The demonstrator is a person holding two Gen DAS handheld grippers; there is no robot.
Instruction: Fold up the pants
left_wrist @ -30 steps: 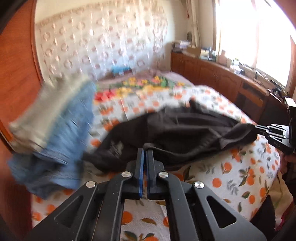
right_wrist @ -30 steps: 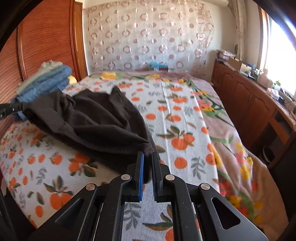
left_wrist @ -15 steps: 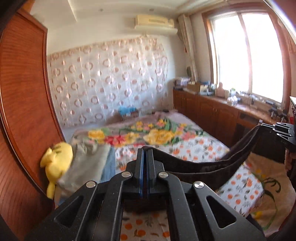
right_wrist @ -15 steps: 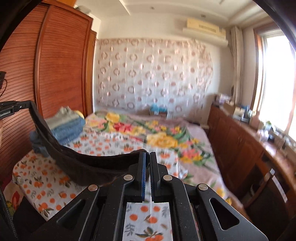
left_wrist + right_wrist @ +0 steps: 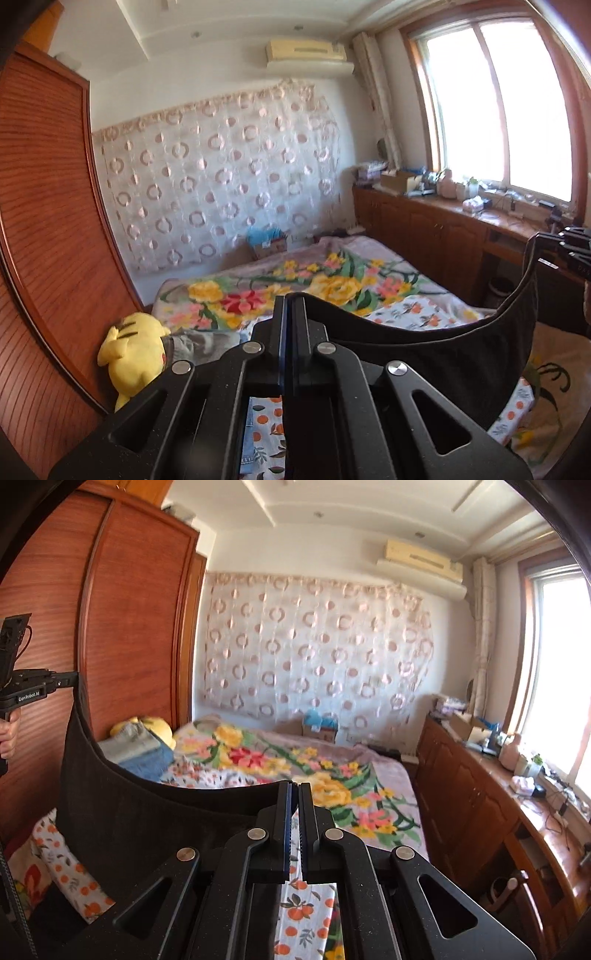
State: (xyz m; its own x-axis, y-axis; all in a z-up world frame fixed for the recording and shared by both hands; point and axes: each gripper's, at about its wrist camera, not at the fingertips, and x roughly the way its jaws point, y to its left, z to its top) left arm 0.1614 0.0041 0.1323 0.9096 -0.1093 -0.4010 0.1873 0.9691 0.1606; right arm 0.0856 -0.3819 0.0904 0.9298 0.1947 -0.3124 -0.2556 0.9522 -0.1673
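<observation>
I take the bed [image 5: 380, 775] as my landmark. At its left edge, against the wooden wardrobe [image 5: 44, 229], a yellow plush toy [image 5: 131, 360] lies beside a stack of folded clothes [image 5: 142, 751], grey on top and denim beneath. My left tool [image 5: 287, 306] is raised above the near end of the bed with its fingers pressed together on one end of the black pants [image 5: 443, 363]. The pants hang clear of the bed as a sagging dark band, stretched between my two tools. My right tool [image 5: 294, 794] holds the other end, its fingers nearly closed on the cloth's edge. Right of the bed, a long wooden desk [image 5: 491, 812] under the window [image 5: 498, 110] carries boxes and small clutter.
</observation>
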